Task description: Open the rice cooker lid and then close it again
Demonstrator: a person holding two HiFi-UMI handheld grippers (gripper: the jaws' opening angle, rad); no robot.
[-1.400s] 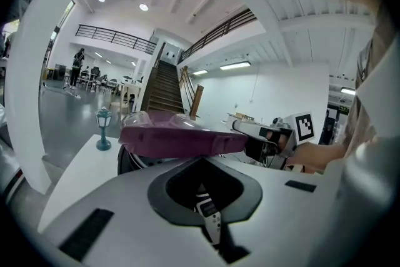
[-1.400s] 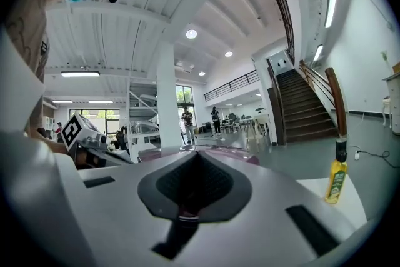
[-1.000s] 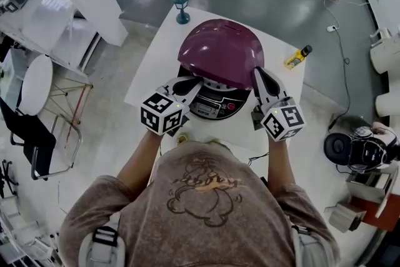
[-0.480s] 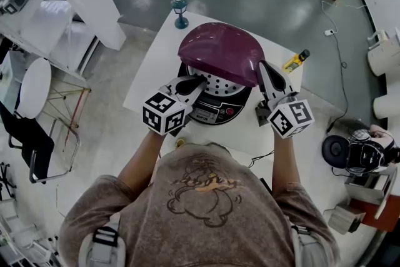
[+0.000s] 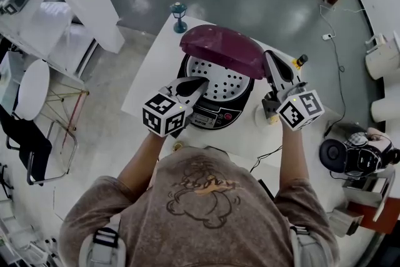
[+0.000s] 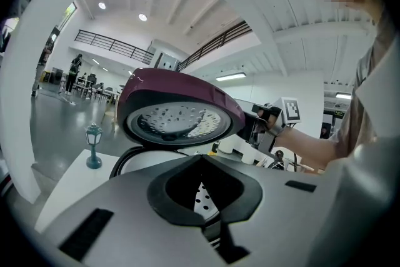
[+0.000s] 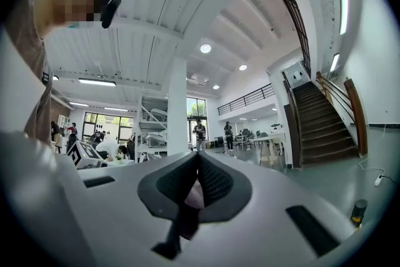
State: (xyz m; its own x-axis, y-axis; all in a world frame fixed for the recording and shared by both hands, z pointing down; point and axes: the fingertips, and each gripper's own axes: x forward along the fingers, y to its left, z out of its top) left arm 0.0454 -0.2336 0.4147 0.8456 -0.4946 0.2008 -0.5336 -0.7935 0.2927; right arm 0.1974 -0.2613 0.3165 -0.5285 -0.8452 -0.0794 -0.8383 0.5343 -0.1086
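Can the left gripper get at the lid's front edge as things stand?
Probably yes. The left gripper, jaws shut, points at the open cooker just below the raised lid, with nothing between them; the right gripper is off at the lid's right side.

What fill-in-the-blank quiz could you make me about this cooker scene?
The right tongs pinch the edge of the purple ___.
The plate inside the rice cooker is dotted with ___.
The small teal lantern stands on the white ___.
Missing words: lid, holes, table.
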